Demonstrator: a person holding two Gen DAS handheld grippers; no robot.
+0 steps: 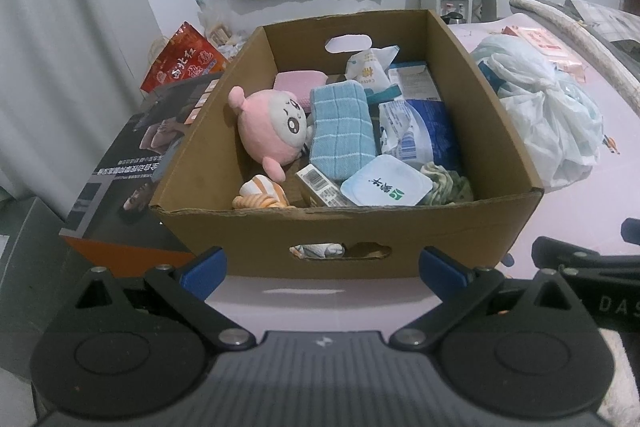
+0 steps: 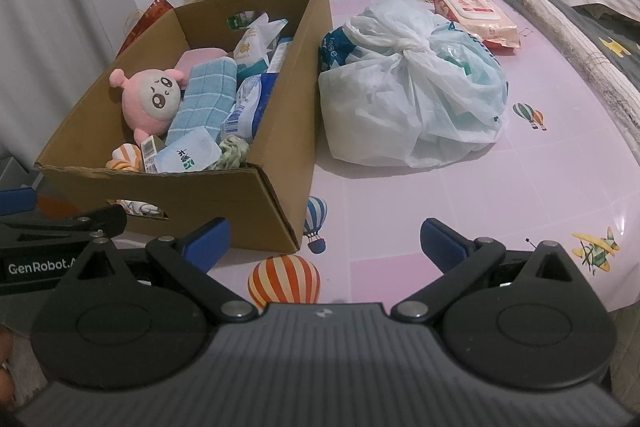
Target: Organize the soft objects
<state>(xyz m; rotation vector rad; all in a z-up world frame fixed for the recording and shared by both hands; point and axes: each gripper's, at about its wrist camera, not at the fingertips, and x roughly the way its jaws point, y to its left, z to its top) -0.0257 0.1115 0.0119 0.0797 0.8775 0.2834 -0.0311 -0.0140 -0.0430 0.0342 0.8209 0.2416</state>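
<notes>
Left gripper (image 1: pixel 323 269) before cardboard box (image 1: pixel 248 231)

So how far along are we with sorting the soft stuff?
Nothing looks done yet. The box holds a jumble: pink plush, blue towel and an orange-striped soft item lie mixed with packets and a yogurt cup. Nothing is in hand: left gripper and right gripper are both open and short of the box. All the sorting is left.

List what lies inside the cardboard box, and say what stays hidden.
Inside the cardboard box: a pink plush toy, blue checked cloth, white tub, pink sponge and packets. The box floor and whatever lies beneath this pile are covered.
</notes>
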